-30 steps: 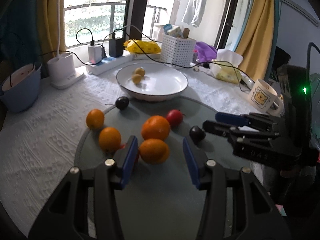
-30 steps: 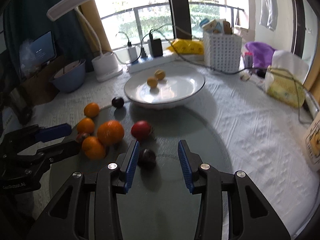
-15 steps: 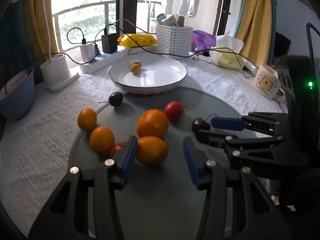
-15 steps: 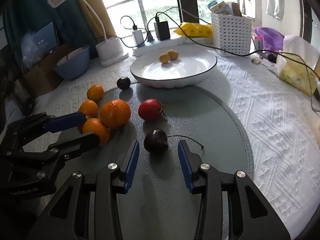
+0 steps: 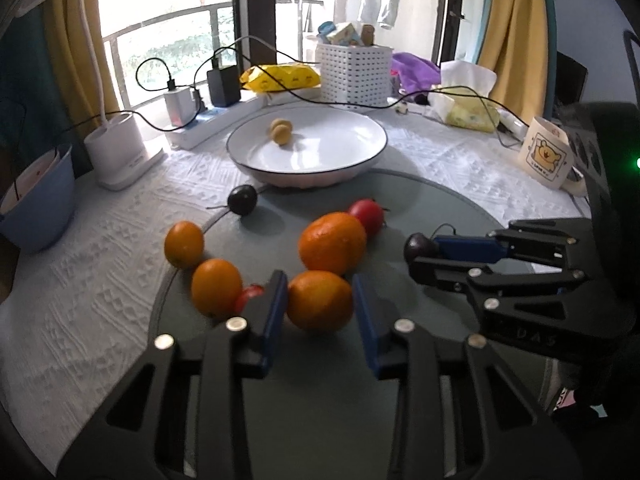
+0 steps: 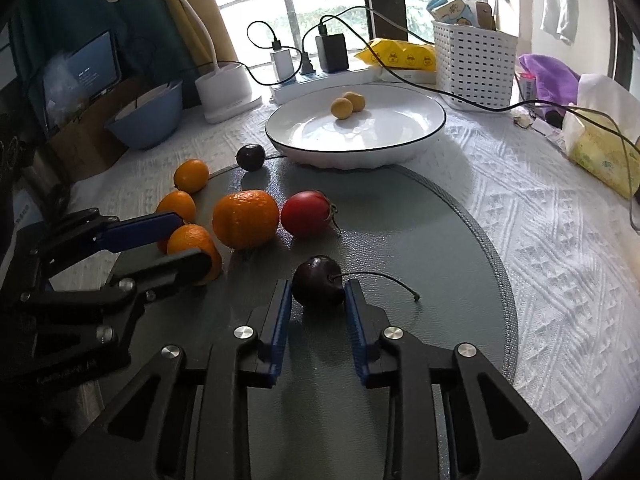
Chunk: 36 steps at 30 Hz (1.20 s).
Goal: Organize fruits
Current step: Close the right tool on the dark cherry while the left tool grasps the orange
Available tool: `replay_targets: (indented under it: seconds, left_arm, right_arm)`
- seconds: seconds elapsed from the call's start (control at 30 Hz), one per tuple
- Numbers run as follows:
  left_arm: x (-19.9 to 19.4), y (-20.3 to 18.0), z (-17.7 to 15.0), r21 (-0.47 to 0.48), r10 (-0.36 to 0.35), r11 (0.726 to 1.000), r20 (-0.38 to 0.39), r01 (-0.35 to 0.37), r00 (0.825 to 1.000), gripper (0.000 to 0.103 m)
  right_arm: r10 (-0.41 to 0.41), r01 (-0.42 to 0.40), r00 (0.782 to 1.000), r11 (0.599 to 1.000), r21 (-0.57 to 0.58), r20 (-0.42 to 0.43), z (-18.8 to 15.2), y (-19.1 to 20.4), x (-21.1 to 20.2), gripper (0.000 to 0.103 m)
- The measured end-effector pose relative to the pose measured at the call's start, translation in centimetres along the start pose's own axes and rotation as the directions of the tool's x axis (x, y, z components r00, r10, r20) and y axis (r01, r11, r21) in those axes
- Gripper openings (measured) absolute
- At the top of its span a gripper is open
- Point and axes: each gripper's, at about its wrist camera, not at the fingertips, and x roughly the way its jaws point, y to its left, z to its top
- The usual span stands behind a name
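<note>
My left gripper [image 5: 320, 300] brackets a small orange [image 5: 320, 301] on the grey mat [image 5: 320, 400]; the jaws stand close on both sides, still open. My right gripper [image 6: 317, 295] has its blue pads on either side of a dark cherry [image 6: 318, 286] with a long stem, touching or nearly so. A bigger orange [image 6: 245, 219], a red fruit [image 6: 306, 213], two more small oranges [image 5: 216, 287] [image 5: 184, 243] and a second dark cherry [image 6: 250, 157] lie near. The white plate [image 6: 400, 128] holds two small yellow fruits [image 6: 347, 105].
Behind the plate stand a white basket [image 6: 474, 62], a power strip with chargers [image 6: 320, 76], a lamp base [image 6: 226, 92] and a blue bowl [image 6: 146, 114]. A mug [image 5: 546, 158] and a tissue pack [image 6: 600, 152] sit at right.
Both grippers moved forward and down. The left jaws now flank the near orange and the right jaws have narrowed around the dark cherry.
</note>
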Motion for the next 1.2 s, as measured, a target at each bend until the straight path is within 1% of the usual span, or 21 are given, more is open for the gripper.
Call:
replay_targets:
  seconds: [0.13,0.2,0.27,0.33,0.4,0.43,0.5,0.57,0.73,0.83,0.87,0.97,1.03,1.2]
  left_arm:
    - [-0.4,0.1,-0.1,-0.012,-0.012,1.0,-0.001,0.012,1.0,0.03]
    - [-1.0,0.2,0.0,-0.031,-0.037,0.999,0.008,0.037,0.999,0.019]
    - [-1.5,0.0,0.2,-0.021,-0.034,0.999,0.022,0.034,0.999,0.019]
    - [-1.3,-0.3,0.2,-0.003,-0.031,1.0,0.013,0.031,0.999,0.019]
    - [-0.8,-0.3,0.1,-0.005,-0.029,1.0,-0.005,0.029,1.0,0.02]
    - [-0.8,-0.2,0.1,-0.01,-0.033,0.999,0.0,0.033,0.999,0.021]
    - [-0.5,0.0,0.3,-0.02,-0.037,0.999,-0.013,0.037,0.999,0.037]
    - [-0.2,0.1,0.2,-0.021,-0.045,0.999,-0.022,0.045,0.999,0.048]
    - [0.3,-0.5,0.5,0.006,-0.053,0.999,-0.022,0.053,0.998,0.048]
    - [1.0,-1.3,0.6,0.027,-0.078,0.996,-0.031,0.079,0.996,0.048]
    - [1.1,-1.5,0.6,0.038,-0.063,0.997,-0.026,0.064,0.998,0.047]
    - [1.2,-1.6,0.8,0.044,-0.044,0.998,-0.023,0.045,0.999,0.036]
    - [1.2,-1.2,1.0,0.026,-0.058,0.998,-0.032,0.059,0.998,0.036]
    - [0.7,-1.5,1.2,0.041,-0.057,0.997,-0.034,0.058,0.998,0.035]
  right_arm:
    - [0.002,-0.002,1.0,1.0,-0.002,0.015,0.2,0.1,-0.4,0.029]
    - [0.003,-0.003,1.0,1.0,-0.004,0.022,0.2,0.1,-0.7,0.029]
    - [0.004,-0.004,1.0,1.0,-0.005,0.028,0.2,0.1,-1.0,0.029]
    - [0.005,-0.004,0.999,1.0,-0.007,0.036,0.2,0.1,-1.3,0.029]
    - [0.005,-0.005,0.999,1.0,-0.005,0.039,0.2,-0.1,-1.4,0.029]
    - [0.005,-0.005,0.999,1.0,-0.004,0.041,0.2,-0.1,-1.5,0.029]
    - [0.006,-0.006,0.999,1.0,-0.003,0.042,0.1,-0.2,-1.5,0.029]
    - [0.008,-0.008,0.999,1.0,0.0,0.043,0.1,-0.3,-1.6,0.029]
    - [0.009,-0.009,0.999,1.0,0.006,0.045,0.2,-0.6,-1.5,0.029]
    - [0.007,-0.008,0.999,1.0,0.01,0.048,0.3,-0.8,-1.5,0.029]
    - [0.006,-0.007,0.999,1.0,0.012,0.05,0.4,-0.9,-1.6,0.029]
    - [0.002,-0.003,0.999,1.0,0.016,0.053,0.5,-1.2,-1.7,0.029]
    - [-0.001,0.0,0.998,1.0,0.018,0.059,0.6,-1.5,-1.9,0.029]
    - [-0.005,0.003,0.997,1.0,0.017,0.074,1.2,-1.8,-2.2,0.029]
